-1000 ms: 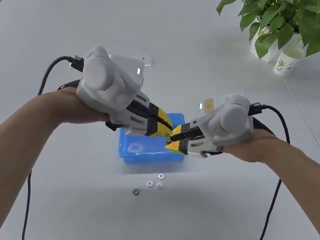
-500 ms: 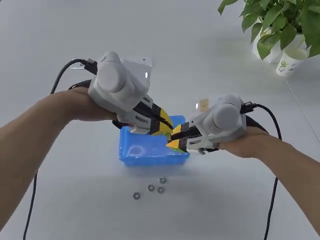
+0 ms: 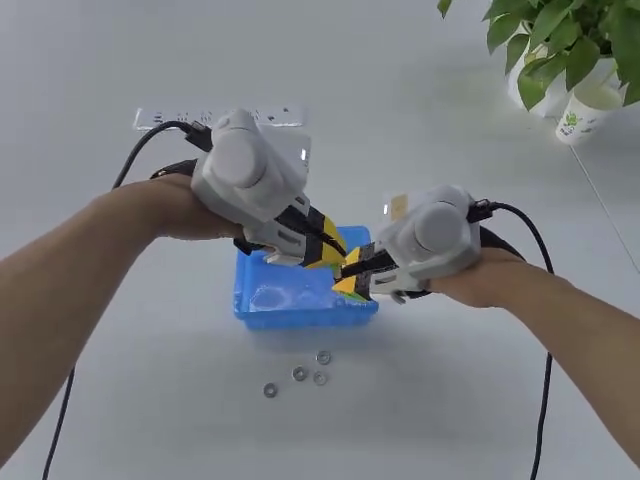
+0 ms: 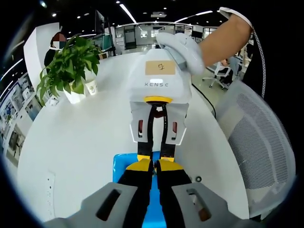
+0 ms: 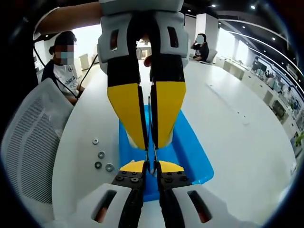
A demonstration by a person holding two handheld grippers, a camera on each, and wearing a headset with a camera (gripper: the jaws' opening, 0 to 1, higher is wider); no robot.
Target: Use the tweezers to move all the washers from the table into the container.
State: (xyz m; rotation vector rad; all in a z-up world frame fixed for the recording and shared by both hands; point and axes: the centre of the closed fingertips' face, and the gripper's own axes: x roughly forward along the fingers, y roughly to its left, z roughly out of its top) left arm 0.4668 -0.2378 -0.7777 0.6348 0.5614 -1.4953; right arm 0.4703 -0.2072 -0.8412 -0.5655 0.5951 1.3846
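The washers (image 3: 299,373) are small flat metal rings: light, stiff and slick, lying flush on the desk (image 3: 450,400), so I judge they will skid away or flip if pushed. The best hold is probably a pinch across one side of the ring, one tip through the hole and one outside, or an edge tipped up first. Four of them lie loose and close together on the desk just in front of the blue container (image 3: 300,312), none touching it; the right gripper view shows them (image 5: 101,154) beside the container's long wall (image 5: 190,156).

Both claws hang tip to tip over the container. The left claw (image 3: 335,258) is clenched to a narrow slit, and so is the right claw (image 3: 346,280). A thin pale strip, which I take for the tweezers (image 5: 147,153), runs in that slit from one claw into the other, so both seem to grip it; its tips are too fine to make out
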